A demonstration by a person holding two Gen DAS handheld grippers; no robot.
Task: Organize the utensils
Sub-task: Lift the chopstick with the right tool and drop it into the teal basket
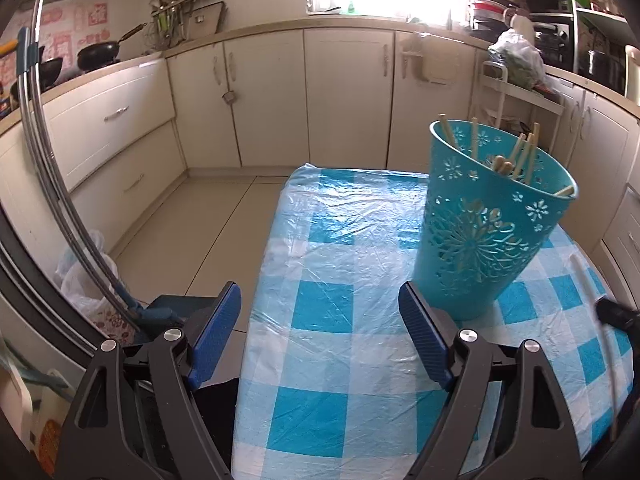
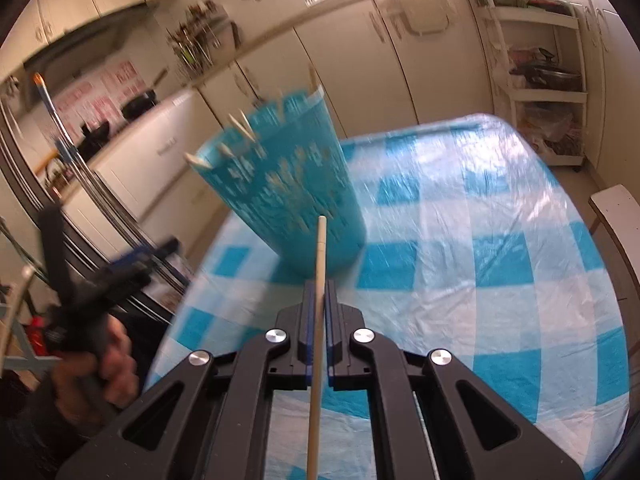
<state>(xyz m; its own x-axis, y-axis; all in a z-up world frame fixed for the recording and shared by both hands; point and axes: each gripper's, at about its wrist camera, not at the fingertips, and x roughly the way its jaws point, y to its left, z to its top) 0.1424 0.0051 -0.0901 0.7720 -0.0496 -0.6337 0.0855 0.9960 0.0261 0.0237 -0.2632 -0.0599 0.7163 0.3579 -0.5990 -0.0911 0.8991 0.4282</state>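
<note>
R claw (image 2: 319, 300) points down-fwd over the surface (image 2: 500, 280), pads clamped together on one chopstick (image 2: 320, 264); stick runs lengthwise btwn them, tip sticking out toward 12 o'clock, just short of the teal holder (image 2: 288, 196). L claw (image 1: 320, 336) angled down at the near-left edge of the surface, pads wide apart w/ nothing btwn them. A hand (image 2: 104, 372) grips its handle at 8 o'clock in right wrist view. Holder stands upright at 2 o'clock from L claw, just beside its right pad, w/ more chopsticks (image 1: 524, 156) inside. Checked cloth is open at 12 and 3 o'clock; floor (image 1: 192, 232) drops off at 10 o'clock.
</note>
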